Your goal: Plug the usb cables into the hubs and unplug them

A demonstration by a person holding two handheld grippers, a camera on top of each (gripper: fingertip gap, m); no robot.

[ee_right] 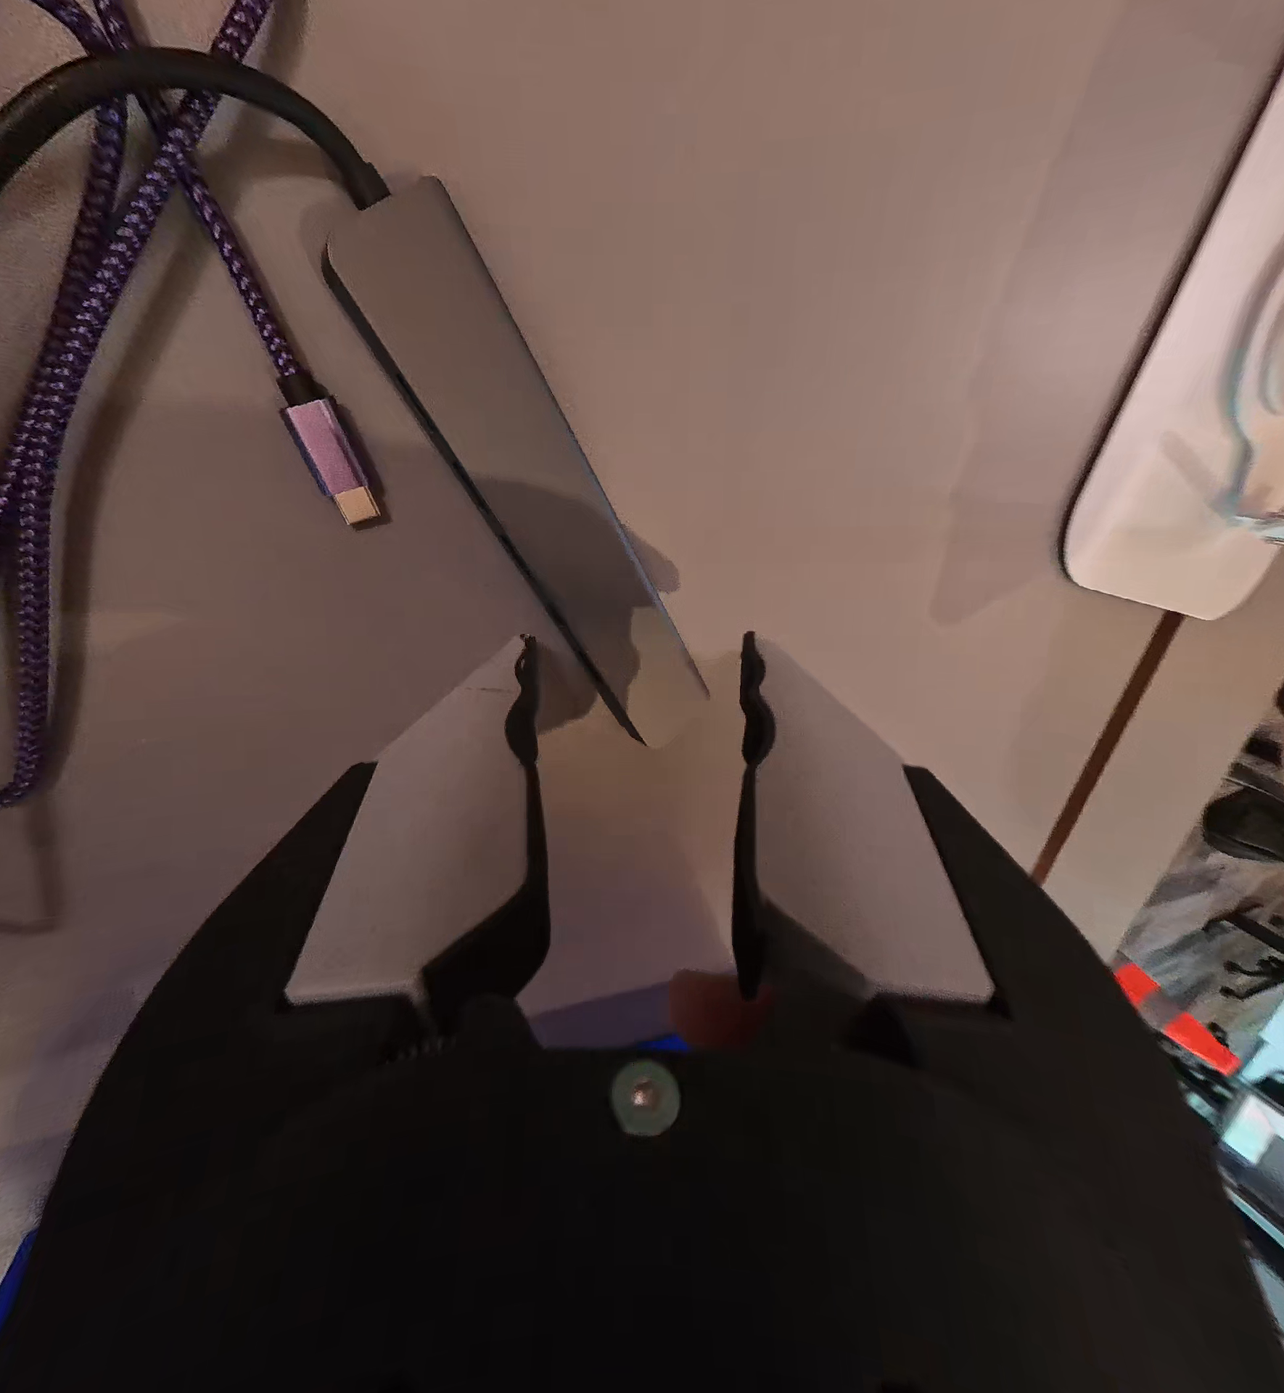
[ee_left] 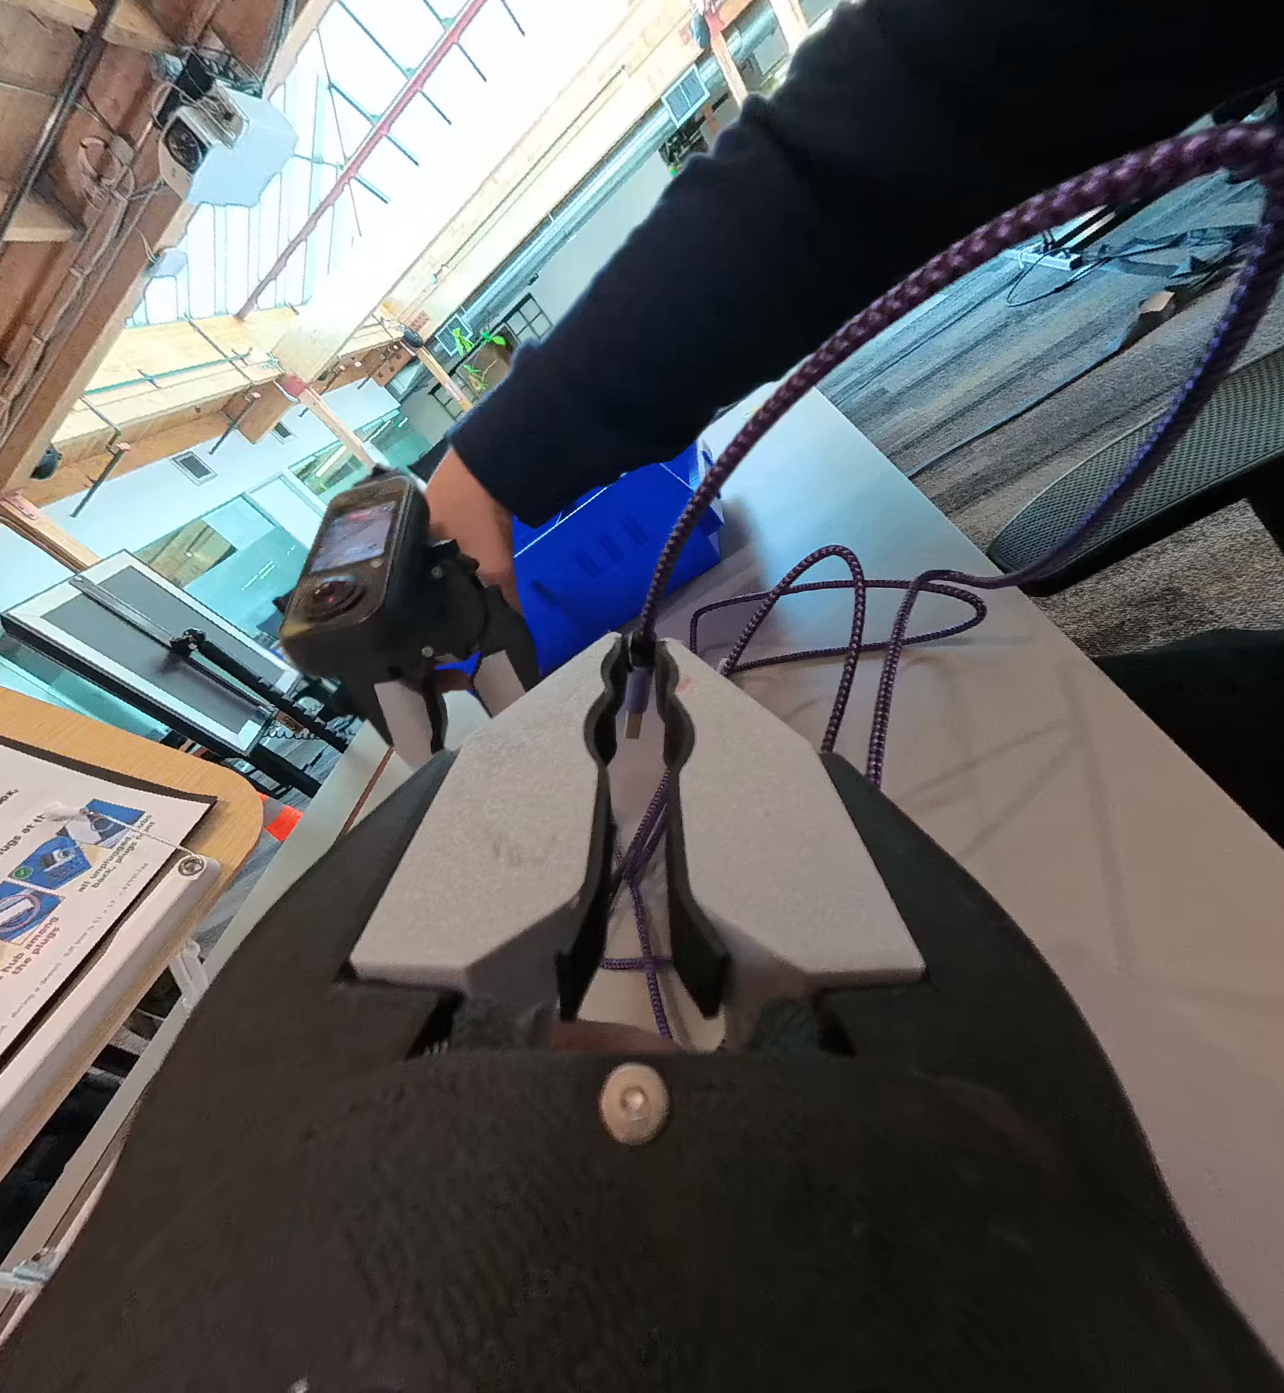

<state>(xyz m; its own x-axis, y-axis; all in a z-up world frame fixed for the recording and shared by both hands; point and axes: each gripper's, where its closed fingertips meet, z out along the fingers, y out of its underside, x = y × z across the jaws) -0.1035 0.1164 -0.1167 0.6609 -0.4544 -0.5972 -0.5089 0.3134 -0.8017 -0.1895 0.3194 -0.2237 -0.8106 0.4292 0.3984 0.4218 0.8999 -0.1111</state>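
Two sets of fingers at work, mine both. My left fingers (ee_left: pixel 635 705) are clamped tight on a purple plug (ee_left: pixel 633 697), its metal tip pointing back toward my camera, raised above the tabletop (ee_left: pixel 1038 867). The braided purple cable (ee_left: pixel 963 294) arcs up high from that plug, swings round and drops into loose loops lying on the tabletop. Beyond the fingers sits a blue box (ee_left: pixel 616 550), with a dark sleeve (ee_left: pixel 737 301) reaching over it.

Over on the right, my fingers (ee_right: pixel 635 697) are spread wide, gripping nothing, hanging over the near end of the grey hub (ee_right: pixel 488 422). That end sits in the gap between the tips; I cannot tell whether either one touches it. The hub lies flat, slanting away to the upper left, its black lead (ee_right: pixel 134 75) curling off the far end. Just beside the hub's left edge lies a second purple plug (ee_right: pixel 326 452), loose, not in any port.
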